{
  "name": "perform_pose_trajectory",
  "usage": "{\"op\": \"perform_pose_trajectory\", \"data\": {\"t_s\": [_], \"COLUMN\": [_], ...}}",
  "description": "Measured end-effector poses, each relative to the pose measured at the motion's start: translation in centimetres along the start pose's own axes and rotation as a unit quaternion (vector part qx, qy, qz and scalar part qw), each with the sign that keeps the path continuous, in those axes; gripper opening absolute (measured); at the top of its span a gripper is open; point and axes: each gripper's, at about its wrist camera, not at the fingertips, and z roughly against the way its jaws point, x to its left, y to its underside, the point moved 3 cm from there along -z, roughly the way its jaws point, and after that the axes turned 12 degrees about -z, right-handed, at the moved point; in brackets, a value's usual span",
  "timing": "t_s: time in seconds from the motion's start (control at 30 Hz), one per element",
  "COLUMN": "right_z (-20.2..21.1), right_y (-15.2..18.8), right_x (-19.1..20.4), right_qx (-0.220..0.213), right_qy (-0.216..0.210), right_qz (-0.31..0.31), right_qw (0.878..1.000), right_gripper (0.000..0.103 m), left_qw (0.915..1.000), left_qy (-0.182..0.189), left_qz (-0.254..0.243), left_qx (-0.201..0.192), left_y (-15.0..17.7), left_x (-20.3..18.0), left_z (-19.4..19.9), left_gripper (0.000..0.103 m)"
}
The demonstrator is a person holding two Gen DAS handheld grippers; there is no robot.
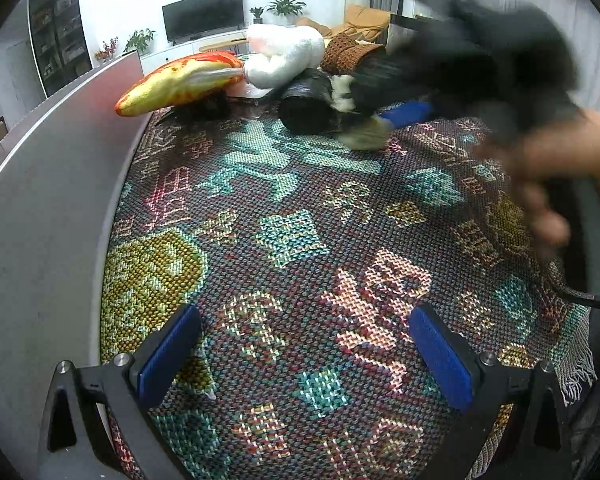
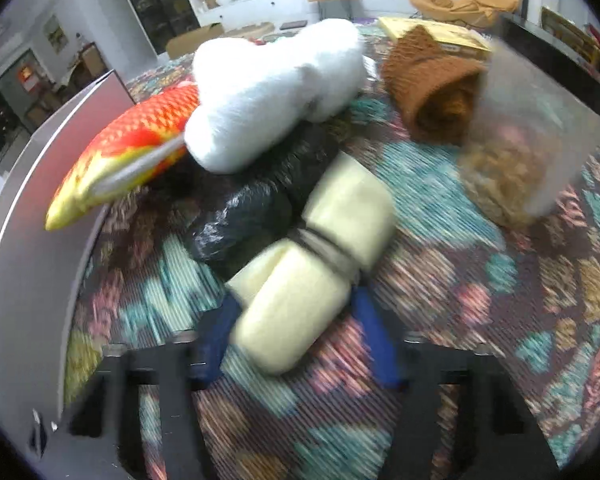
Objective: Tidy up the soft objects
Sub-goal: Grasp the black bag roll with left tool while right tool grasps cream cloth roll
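Observation:
My right gripper point(image 2: 296, 332) is shut on a cream rolled cloth point(image 2: 312, 264) tied with a band, beside a black wrapped bundle point(image 2: 240, 224). Behind lie a white plush point(image 2: 268, 92), an orange-yellow fish plush point(image 2: 124, 152) and a brown knit roll point(image 2: 432, 92). In the left wrist view the right gripper point(image 1: 396, 116) is blurred at the pile, with the cream cloth point(image 1: 364, 136), black bundle point(image 1: 304, 108), white plush point(image 1: 284, 56), fish plush point(image 1: 176, 84) and knit roll point(image 1: 348, 54). My left gripper point(image 1: 304, 356) is open and empty above the woven cloth point(image 1: 284, 232).
A grey partition wall point(image 1: 48, 208) runs along the left edge; it also shows in the right wrist view point(image 2: 24, 264). A clear bag of tan stuff point(image 2: 516, 148) lies at the right. The cloth's fringed edge point(image 1: 576, 376) hangs at the right.

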Motion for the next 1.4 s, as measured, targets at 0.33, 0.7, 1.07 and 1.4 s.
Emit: {"op": "perform_pose_trajectory", "data": {"t_s": [0.33,0.7,1.07,1.4], "right_z": [4.4,4.0,4.6,4.6], "right_y": [3.6,4.2,4.7,4.5], "right_x": [-9.8,-11.5,-11.8,-11.9], "right_qx": [-0.089,-0.099,-0.101,-0.1], "right_qy": [0.111,0.098,0.086,0.077], "right_qz": [-0.016,-0.05,-0.056,-0.058], "right_qw": [0.99,0.989,0.99,0.99], "right_gripper": [0.073,0.079,0.08,0.082], "left_qw": [0.9987,0.9977,0.9989,0.9995], "left_qy": [0.018,0.003,0.013,-0.003], "left_qz": [0.04,0.058,0.039,0.016], "left_qx": [0.025,0.037,0.021,0.026], "left_y": [-2.9,-16.3,-6.8,-5.1], "left_x": [0.3,2.7,-1.6,-2.8], "left_z": [-0.9,-9.0,-3.2,-2.0], "left_gripper": [0.103,0.102,0.043,0.097]}}
